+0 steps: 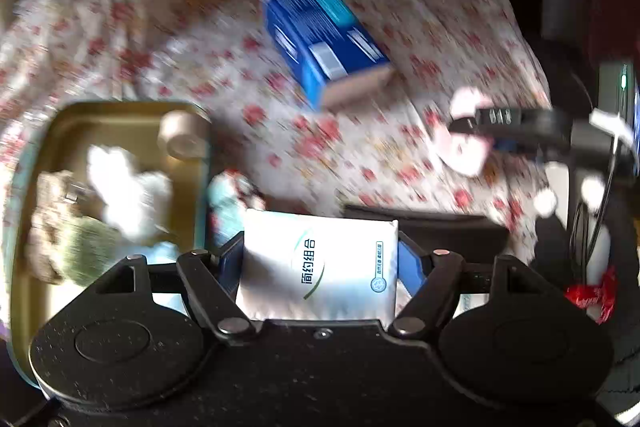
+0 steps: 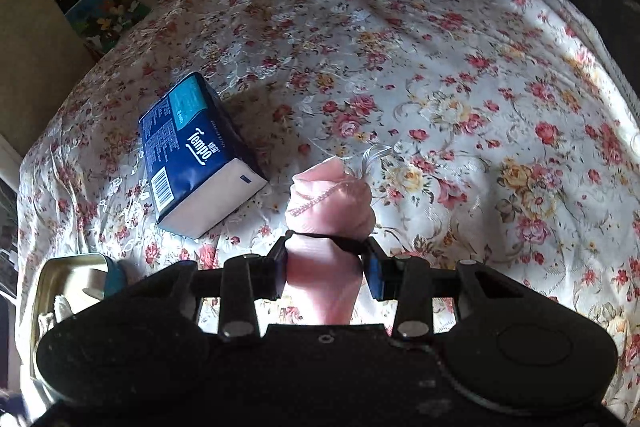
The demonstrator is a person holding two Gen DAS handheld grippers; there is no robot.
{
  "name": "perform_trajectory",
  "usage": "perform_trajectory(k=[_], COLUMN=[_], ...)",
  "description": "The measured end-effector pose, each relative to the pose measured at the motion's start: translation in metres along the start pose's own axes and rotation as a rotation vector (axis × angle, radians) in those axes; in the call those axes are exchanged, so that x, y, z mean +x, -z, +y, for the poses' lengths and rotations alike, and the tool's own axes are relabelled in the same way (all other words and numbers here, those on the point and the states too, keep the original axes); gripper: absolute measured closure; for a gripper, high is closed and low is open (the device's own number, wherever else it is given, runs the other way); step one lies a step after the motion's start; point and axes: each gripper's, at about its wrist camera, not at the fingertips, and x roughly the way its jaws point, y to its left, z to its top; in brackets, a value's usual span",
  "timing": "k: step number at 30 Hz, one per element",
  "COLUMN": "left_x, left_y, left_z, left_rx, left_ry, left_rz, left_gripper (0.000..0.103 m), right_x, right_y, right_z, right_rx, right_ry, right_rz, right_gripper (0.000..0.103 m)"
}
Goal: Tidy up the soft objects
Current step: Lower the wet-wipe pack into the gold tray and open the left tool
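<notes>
My left gripper [image 1: 320, 259] is shut on a white tissue pack [image 1: 320, 267] with green print, held above the floral bedspread [image 1: 360, 155] beside a gold tin tray [image 1: 120, 115]. The tray holds a white fluffy item [image 1: 124, 183], a brown plush [image 1: 52, 219] and a tape roll [image 1: 182, 135]. My right gripper [image 2: 326, 267] is shut on a rolled pink cloth [image 2: 330, 203] bound by a black band; it also shows in the left wrist view [image 1: 464, 143]. A blue Tempo tissue pack [image 2: 196, 155] lies on the bed to its left, and it shows in the left wrist view [image 1: 328, 43].
The tin tray's corner [image 2: 72, 267] shows at the lower left of the right wrist view. A colourful box [image 2: 104, 15] stands off the bed's far left edge. Dark furniture and cables [image 1: 592, 211] are at the right of the bed.
</notes>
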Motion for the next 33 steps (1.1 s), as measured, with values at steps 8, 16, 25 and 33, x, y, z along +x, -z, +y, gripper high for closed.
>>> perform_trajectory(k=[8,16,25,33], left_x=[-0.043,-0.062,-0.056,-0.045], left_y=[-0.001,0.014,0.023,0.023], left_z=[0.062,0.137,0.174,0.185], left_rx=[-0.136,-0.373,-0.462,-0.490], left_ry=[-0.083,-0.127,-0.216,-0.225], left_rz=[-0.096,-0.065,-0.004,0.038], left_gripper=[0.034,0.034,0.034,0.034], right_x=[-0.012,-0.029,-0.037,-0.042], right_y=[0.005,0.021,0.042,0.036], right_z=[0.022,0.076,0.175,0.252], right_rx=[-0.072,-0.211,-0.304,-0.373], right_ry=[-0.011,-0.037,-0.199,-0.286], right_rz=[-0.064,-0.077,0.005,0.051], right_gripper=[0.065,0.065,0.065,0.065])
